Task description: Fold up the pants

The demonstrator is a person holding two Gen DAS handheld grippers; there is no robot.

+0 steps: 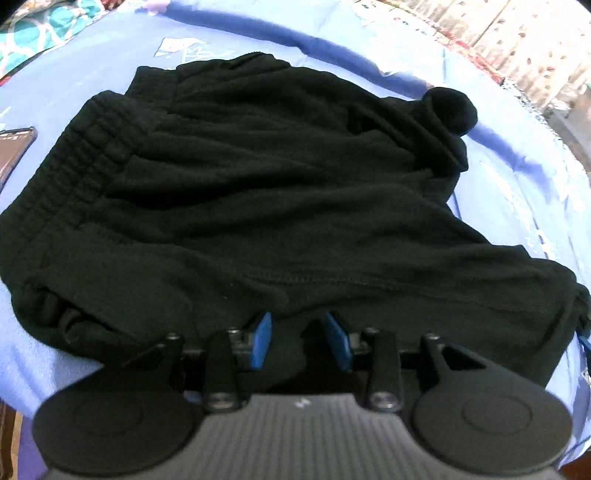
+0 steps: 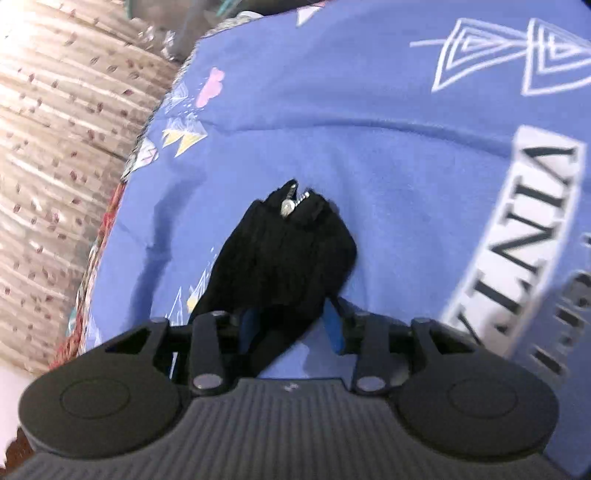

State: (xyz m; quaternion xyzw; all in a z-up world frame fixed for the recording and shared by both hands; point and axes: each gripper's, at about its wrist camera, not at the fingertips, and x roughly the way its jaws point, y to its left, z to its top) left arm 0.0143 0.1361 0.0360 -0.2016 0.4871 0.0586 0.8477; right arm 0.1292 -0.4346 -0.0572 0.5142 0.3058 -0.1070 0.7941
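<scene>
Black pants lie folded in a bundle on a blue printed sheet, with the ribbed waistband at the left. My left gripper sits at the near edge of the bundle, its blue pads pinching a fold of black cloth. In the right wrist view my right gripper is shut on a bunched end of the pants, which carries a silver zipper pull and lies on the sheet.
A dark phone lies at the sheet's left edge. A teal patterned cloth is at the far left. A beige speckled surface runs beyond the sheet's left edge in the right wrist view. White printed lettering marks the sheet.
</scene>
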